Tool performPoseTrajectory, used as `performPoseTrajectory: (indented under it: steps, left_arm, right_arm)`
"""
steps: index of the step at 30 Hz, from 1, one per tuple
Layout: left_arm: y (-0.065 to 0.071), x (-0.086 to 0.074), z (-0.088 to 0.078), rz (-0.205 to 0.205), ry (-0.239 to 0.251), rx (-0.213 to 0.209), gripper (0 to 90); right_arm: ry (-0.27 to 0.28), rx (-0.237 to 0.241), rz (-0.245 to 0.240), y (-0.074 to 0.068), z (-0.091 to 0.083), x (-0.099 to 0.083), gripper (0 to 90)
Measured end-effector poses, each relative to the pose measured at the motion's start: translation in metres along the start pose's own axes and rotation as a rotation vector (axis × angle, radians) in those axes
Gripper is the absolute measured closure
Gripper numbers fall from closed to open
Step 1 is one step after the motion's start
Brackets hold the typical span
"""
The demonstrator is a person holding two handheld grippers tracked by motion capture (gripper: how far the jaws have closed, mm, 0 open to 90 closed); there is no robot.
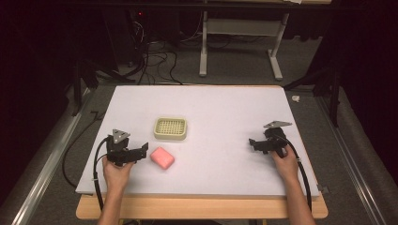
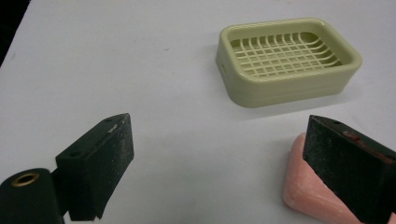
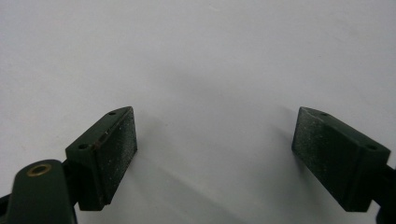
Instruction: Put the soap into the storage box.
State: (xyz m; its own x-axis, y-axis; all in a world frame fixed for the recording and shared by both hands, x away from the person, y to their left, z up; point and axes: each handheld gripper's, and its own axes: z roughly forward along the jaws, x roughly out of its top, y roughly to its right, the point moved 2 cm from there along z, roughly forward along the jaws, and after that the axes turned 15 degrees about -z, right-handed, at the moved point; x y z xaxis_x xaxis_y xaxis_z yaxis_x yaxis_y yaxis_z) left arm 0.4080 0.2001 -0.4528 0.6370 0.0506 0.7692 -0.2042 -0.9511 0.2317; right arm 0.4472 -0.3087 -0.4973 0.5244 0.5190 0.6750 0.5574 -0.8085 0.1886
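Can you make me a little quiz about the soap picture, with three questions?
1. True or false: the pink soap is lying inside the soap dish.
2. Which claw is closer to the soap? A) left claw B) right claw
3. Fill in: the soap dish is pale ____ with a grid bottom.

Key:
1. False. The soap lies on the white table, beside the dish and apart from it.
2. A. In the left gripper view the soap sits right by one jaw.
3. Green (a yellowish green).
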Motion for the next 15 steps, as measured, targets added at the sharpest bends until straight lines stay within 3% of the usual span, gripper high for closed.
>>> performPoseTrajectory:
  steps: [15]
  left_arm:
    - [0.018,-0.004,-0.001,0.039,-0.018,-0.054,8.0]
  right_arm:
    - [0.0,0.0,0.0,0.0,0.0,0.0,14.5]
